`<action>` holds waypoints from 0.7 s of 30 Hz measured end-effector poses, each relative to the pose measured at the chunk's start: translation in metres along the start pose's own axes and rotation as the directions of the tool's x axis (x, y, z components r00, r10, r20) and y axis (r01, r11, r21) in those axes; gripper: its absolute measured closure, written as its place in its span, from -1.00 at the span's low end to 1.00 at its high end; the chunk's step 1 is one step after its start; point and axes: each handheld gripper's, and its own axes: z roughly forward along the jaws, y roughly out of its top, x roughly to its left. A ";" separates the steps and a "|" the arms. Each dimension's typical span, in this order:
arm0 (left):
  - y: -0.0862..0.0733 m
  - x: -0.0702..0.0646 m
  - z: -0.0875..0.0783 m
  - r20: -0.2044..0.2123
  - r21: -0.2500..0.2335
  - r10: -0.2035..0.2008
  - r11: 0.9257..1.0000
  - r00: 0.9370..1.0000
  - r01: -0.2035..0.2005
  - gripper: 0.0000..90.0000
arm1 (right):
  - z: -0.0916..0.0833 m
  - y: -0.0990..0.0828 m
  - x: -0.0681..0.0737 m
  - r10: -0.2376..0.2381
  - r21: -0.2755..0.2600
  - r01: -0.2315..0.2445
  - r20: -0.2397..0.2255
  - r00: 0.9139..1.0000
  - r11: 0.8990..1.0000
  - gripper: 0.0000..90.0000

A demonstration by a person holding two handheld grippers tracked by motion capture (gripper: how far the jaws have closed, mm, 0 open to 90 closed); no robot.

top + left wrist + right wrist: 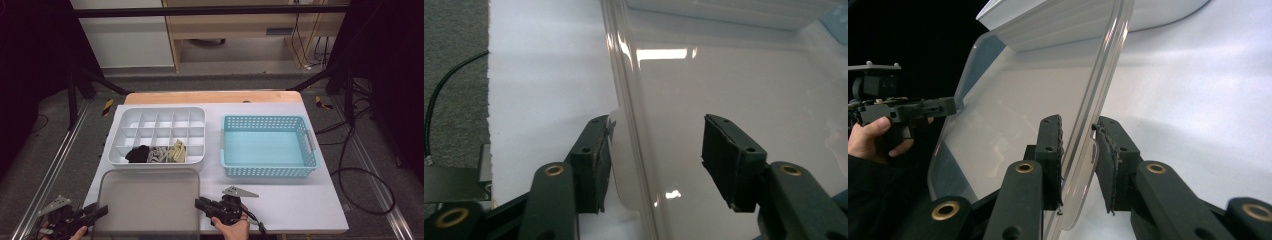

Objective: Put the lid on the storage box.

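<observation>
Right hand-held gripper [1079,165] narrow, jaws straddling right edge of clear lid [147,200], pads touching or nearly so; grip looks light. Left hand-held gripper [654,160] wide, jaws either side of lid's left rim, pads clear of it, not yet clamped. Lid at near edge of tabletop [300,200], between both hands, long axis left to right, far side just short of white divided tray [156,112]. Tray lies straight ahead of lid. Both hands low, grippers pointing inward. Blue basket [269,145] right of tray
</observation>
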 end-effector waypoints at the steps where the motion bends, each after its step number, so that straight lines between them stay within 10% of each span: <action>1: 0.000 -0.001 -0.002 -0.001 -0.015 0.000 1.000 1.000 0.000 0.10 | 0.000 0.001 0.001 -0.002 -0.004 0.002 0.000 1.000 1.000 0.64; 21: 0.028 -0.032 -0.025 -0.012 -0.148 0.058 0.987 0.998 -0.060 0.32 | -0.025 0.033 0.019 -0.027 -0.041 0.028 0.030 0.999 0.999 0.65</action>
